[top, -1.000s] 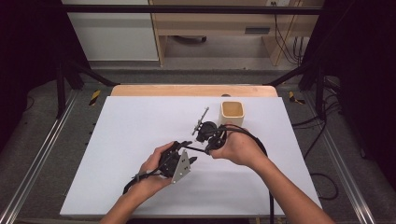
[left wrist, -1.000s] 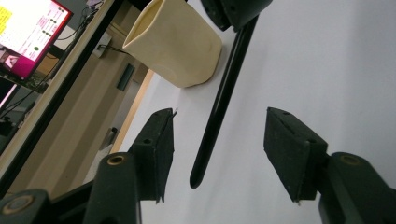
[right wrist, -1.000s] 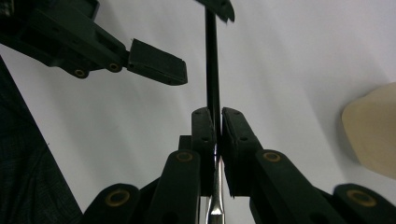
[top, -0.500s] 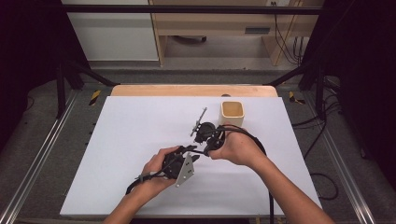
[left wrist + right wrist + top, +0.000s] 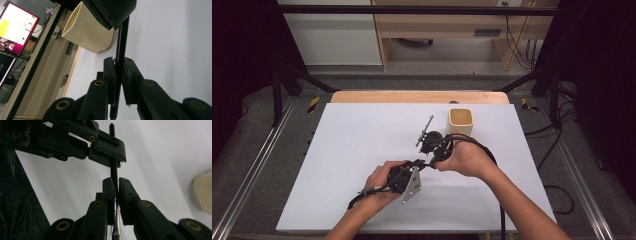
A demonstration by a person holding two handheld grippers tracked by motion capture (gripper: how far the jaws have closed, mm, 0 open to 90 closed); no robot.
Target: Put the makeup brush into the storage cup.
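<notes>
You've got both tongs, left [image 5: 421, 164] just clamping and right [image 5: 431, 159], clenched on the rod [image 5: 121, 50] above the surface [image 5: 362, 150] beside the cup [image 5: 460, 121], so pulling unevenly might twist it loose.

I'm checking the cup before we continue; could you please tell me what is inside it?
The cream cup stands upright on the white table. The high view shows a tan interior with nothing visible, though its near wall hides the lower part.

Two grippers [image 5: 424, 162] [image 5: 437, 150], one thin black rod [image 5: 121, 62], one cream cup [image 5: 460, 121], one white table [image 5: 362, 145].
</notes>
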